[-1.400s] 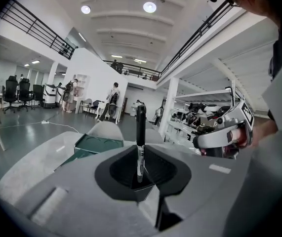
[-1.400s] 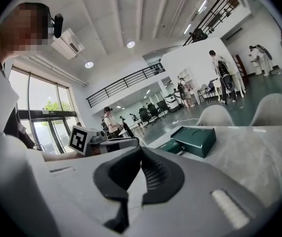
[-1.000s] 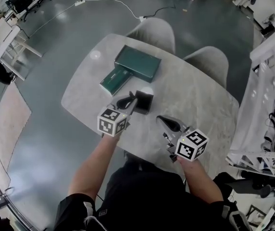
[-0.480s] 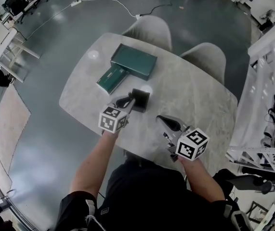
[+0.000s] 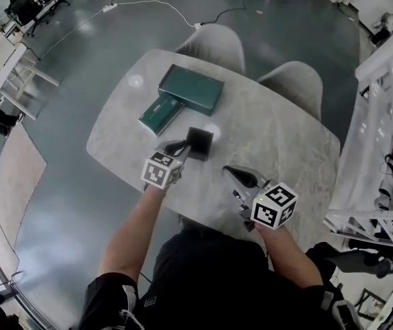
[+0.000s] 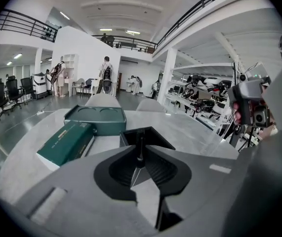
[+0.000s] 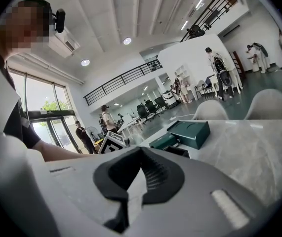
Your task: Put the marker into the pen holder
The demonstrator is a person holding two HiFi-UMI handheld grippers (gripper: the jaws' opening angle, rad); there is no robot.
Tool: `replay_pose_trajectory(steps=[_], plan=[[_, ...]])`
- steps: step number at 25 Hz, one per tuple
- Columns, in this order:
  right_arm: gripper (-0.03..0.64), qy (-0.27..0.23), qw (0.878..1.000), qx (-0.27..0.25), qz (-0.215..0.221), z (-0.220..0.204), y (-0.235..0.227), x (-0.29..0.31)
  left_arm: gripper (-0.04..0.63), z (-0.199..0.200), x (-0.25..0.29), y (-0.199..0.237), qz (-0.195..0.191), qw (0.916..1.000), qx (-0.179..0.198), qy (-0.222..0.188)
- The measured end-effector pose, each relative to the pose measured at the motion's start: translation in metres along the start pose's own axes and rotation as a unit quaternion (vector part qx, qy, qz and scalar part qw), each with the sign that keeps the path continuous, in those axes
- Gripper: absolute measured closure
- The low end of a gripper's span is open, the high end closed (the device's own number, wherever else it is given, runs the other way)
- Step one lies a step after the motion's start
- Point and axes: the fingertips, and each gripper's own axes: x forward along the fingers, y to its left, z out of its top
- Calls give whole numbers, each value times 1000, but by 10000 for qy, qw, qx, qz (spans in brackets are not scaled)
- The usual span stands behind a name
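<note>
The black square pen holder (image 5: 200,143) stands open-topped in the middle of the grey table (image 5: 279,136). My left gripper (image 5: 180,146) is at its near left edge, shut on a thin dark marker (image 6: 140,147). In the left gripper view the marker stands upright between the jaw tips, right in front of the pen holder (image 6: 148,135). My right gripper (image 5: 230,171) rests lower right of the holder, apart from it. Its jaws are closed with nothing in them, as the right gripper (image 7: 140,151) shows in its own view.
A large green box (image 5: 192,88) and a smaller green box (image 5: 160,113) lie beyond the holder at the table's far left. Two grey chairs (image 5: 213,43) (image 5: 299,84) stand at the far side. A white metal rack (image 5: 389,150) is to the right.
Hardly anything differs. The left gripper stays at the holder's edge with the marker, and the right gripper has not moved. The view has shifted slightly.
</note>
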Motion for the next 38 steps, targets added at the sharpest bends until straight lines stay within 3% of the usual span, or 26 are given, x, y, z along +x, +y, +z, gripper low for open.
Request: replay_pose_trajectory(steps=[18,23,29,32,38], plan=[[615,74,9998,111,112,-9,3,-5,537,-7,-2,2,104,9995,-17,295],[615,71,9998,126,108,-8,2,-7,548,-8,-5,3,127,9995,-67,279],[614,114,9998,145,100,-11,0,-4,545,8,2,8,224,9995,123,159],[615,145,9997,169,81,-14,-1,-5,488,18,12,13,266,9992,256,172],[615,158,9996,216,-8,-17,-2,-14,472,32,22,19,353,9992,164,95]])
